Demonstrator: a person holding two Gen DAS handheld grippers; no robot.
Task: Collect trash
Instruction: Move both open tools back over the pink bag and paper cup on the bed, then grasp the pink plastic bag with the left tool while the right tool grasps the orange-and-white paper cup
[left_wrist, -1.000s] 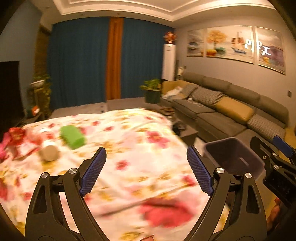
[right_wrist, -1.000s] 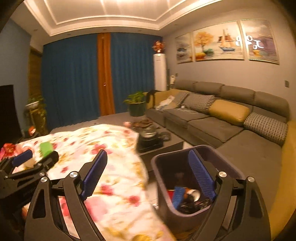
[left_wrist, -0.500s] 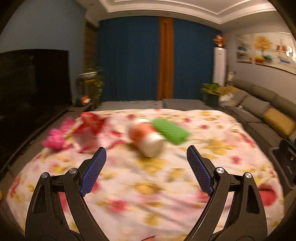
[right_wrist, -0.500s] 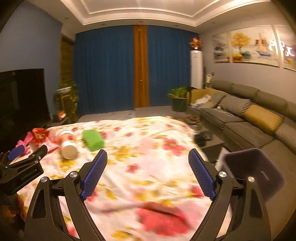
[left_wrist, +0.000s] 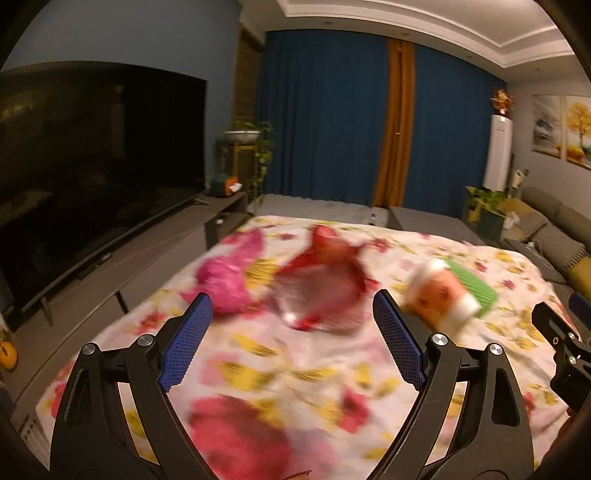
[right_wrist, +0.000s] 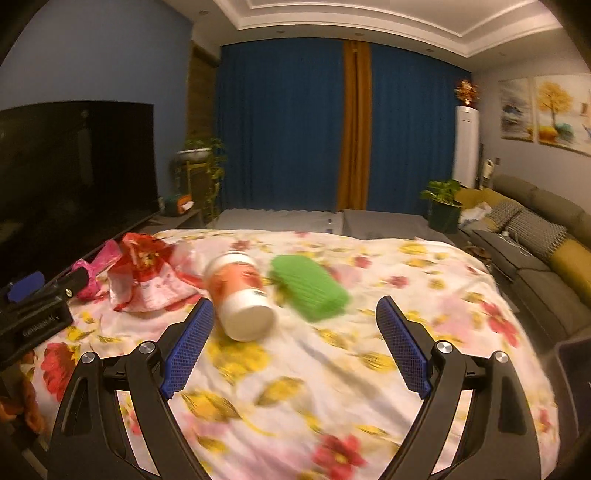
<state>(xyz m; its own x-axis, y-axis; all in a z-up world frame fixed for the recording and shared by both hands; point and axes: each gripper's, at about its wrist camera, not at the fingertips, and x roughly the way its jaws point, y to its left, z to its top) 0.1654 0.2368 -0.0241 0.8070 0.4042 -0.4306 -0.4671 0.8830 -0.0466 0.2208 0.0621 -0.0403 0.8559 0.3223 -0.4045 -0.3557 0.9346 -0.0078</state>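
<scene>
Trash lies on a floral cloth (left_wrist: 314, 365) over a table. In the left wrist view, a red and clear plastic bag (left_wrist: 321, 284) lies just ahead of my open, empty left gripper (left_wrist: 291, 343), with a pink bag (left_wrist: 225, 277) to its left and an orange-and-white paper cup (left_wrist: 441, 299) and a green packet (left_wrist: 476, 288) to its right. In the right wrist view, my open, empty right gripper (right_wrist: 295, 347) faces the cup (right_wrist: 240, 295), lying on its side, and the green packet (right_wrist: 310, 288). The red bag (right_wrist: 147, 273) and pink bag (right_wrist: 96, 269) lie further left.
A large dark TV (left_wrist: 92, 166) on a low stand lines the left side. Blue curtains (right_wrist: 288, 129) close the back. A grey sofa (right_wrist: 535, 236) runs along the right. A dark bin edge (right_wrist: 574, 354) shows at the right. The left gripper (right_wrist: 33, 310) appears at the left edge.
Both grippers have swung left, away from the dark bin and the sofa, and moved closer to the trash. The left one now faces the red bag, the right one the cup.
</scene>
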